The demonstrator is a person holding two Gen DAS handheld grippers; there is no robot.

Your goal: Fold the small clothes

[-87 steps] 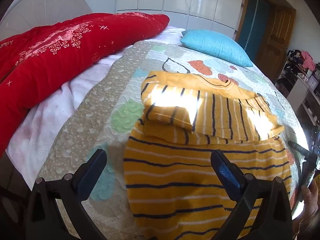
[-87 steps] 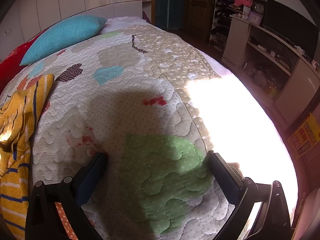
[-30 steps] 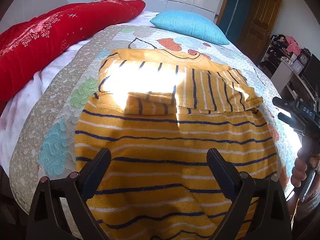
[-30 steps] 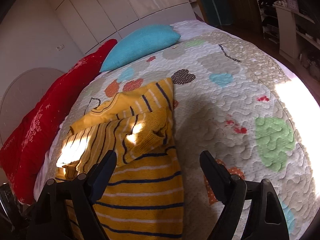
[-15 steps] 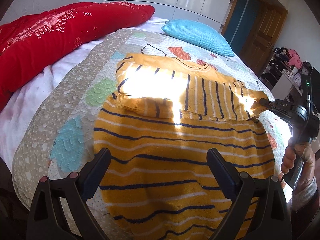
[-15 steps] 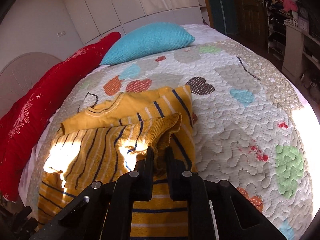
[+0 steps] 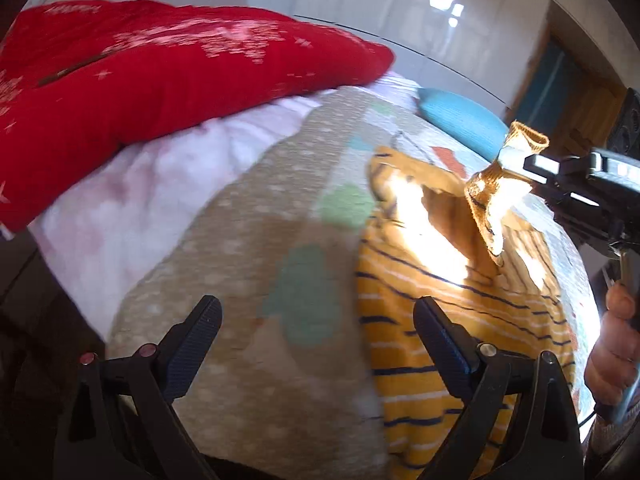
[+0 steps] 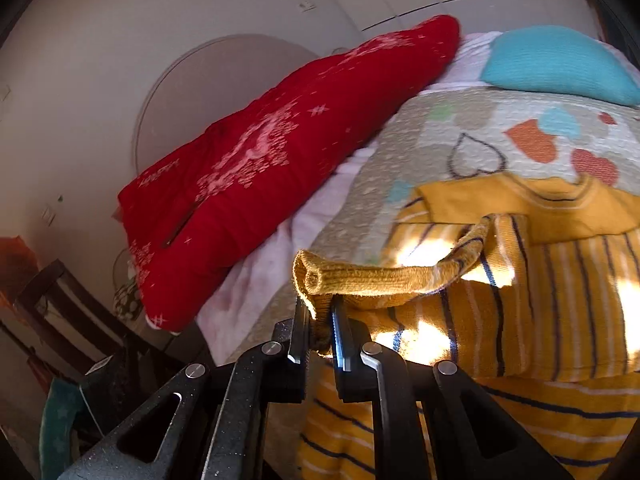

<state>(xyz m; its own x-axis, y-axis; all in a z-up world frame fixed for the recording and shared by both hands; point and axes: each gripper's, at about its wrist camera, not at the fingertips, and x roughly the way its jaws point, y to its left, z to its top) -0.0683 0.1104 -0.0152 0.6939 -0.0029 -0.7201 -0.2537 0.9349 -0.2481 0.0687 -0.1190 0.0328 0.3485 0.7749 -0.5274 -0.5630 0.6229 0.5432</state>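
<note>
Your right gripper (image 8: 320, 334) is clamped on the cuff (image 8: 316, 280) of the yellow striped sweater (image 7: 460, 320), lifting that sleeve above the quilt (image 7: 248, 248). Your left gripper (image 7: 316, 336) hovers near the bed's edge, jaws apart.

A red quilt (image 8: 256, 168) and a turquoise pillow (image 8: 560, 64) lie along the patterned bedspread (image 7: 248, 240), near white wardrobes (image 7: 400, 12).

Right tool (image 7: 516, 160) pinching sweater cuff (image 7: 520, 140)
</note>
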